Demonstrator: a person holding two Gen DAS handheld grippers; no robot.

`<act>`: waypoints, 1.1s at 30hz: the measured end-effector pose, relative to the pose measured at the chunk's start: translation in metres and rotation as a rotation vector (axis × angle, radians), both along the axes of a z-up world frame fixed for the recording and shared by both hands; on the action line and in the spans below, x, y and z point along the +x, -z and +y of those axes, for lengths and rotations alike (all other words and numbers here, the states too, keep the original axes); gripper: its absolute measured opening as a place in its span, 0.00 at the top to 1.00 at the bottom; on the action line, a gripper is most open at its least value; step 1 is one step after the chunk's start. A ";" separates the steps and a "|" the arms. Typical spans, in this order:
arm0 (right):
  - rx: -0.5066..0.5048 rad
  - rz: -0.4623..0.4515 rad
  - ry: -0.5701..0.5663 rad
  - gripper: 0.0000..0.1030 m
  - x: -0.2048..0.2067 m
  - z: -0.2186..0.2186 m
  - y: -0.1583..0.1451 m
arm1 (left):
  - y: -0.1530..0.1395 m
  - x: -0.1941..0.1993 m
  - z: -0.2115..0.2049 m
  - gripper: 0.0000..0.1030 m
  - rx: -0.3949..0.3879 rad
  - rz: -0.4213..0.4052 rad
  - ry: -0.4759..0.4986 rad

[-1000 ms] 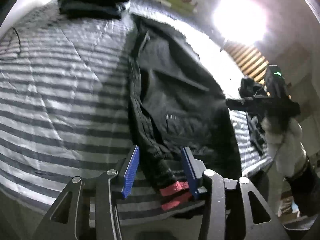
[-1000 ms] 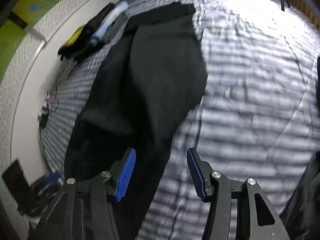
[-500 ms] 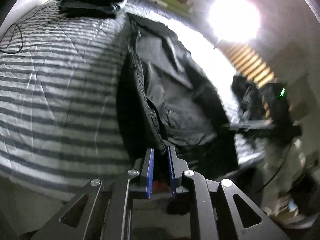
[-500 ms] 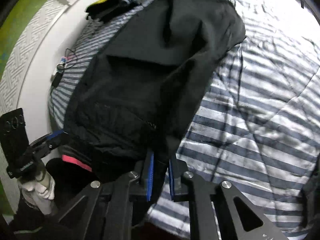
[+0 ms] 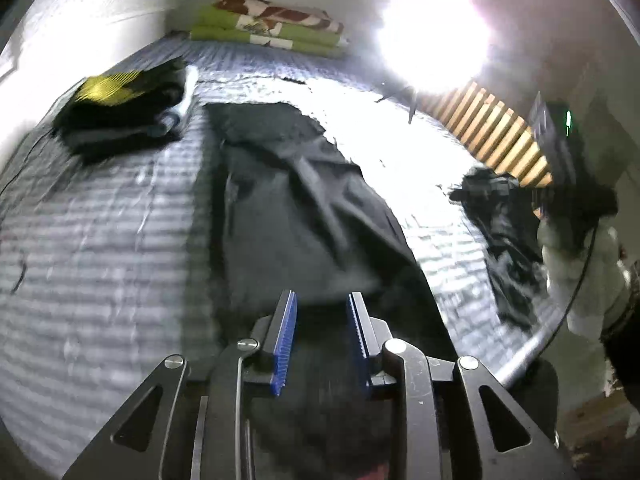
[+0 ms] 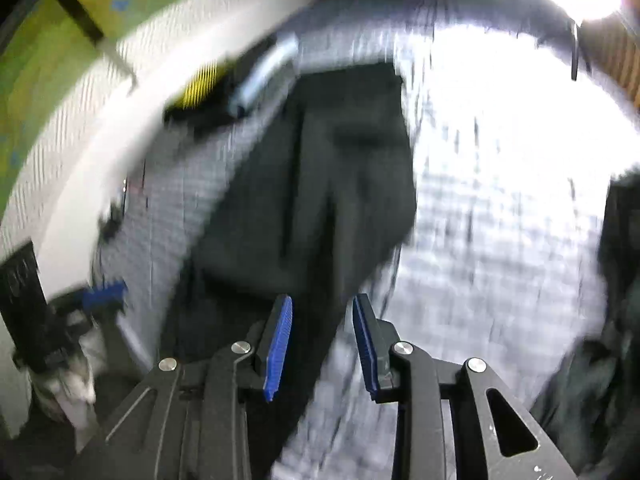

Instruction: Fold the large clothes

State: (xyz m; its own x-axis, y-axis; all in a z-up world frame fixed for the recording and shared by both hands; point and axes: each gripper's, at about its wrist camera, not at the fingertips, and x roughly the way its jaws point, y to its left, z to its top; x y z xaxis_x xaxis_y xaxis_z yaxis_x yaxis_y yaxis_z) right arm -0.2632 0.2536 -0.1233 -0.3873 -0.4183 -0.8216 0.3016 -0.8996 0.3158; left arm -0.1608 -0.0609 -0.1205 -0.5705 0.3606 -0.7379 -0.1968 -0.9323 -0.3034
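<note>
both grippers, left gripper (image 5: pixel 321 338) and right gripper (image 6: pixel 322 342), had black frames, silver screws and ribbed blue pads (image 5: pixel 285 346).

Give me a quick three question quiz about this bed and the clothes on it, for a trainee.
1. True or false: the black jacket lies on a striped bedcover.
2. What sits at the far end of the bed? A) folded green blankets B) a suitcase C) a lamp
3. Fill in: the folded dark pile beside the jacket has a ____ striped patch on top.

Key: 1 true; 2 A; 3 yellow.
</note>
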 end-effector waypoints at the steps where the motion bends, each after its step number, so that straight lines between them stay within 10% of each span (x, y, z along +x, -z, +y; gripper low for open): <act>1: 0.004 0.019 -0.003 0.72 -0.018 -0.009 -0.004 | 0.006 -0.013 0.005 0.73 0.002 -0.003 0.007; 10: 0.149 0.042 -0.012 0.72 -0.192 -0.075 0.052 | 0.092 -0.081 0.023 0.73 0.008 -0.081 0.051; 17: 0.260 -0.074 -0.099 0.77 -0.234 -0.109 0.122 | 0.116 -0.088 0.011 0.75 0.052 -0.104 0.081; 26: 0.190 0.144 0.103 0.77 -0.337 -0.125 0.081 | 0.115 -0.093 0.008 0.75 0.077 -0.113 0.082; 33: 0.160 0.147 0.068 0.73 -0.325 -0.102 0.059 | 0.112 -0.091 0.012 0.75 0.054 -0.103 0.080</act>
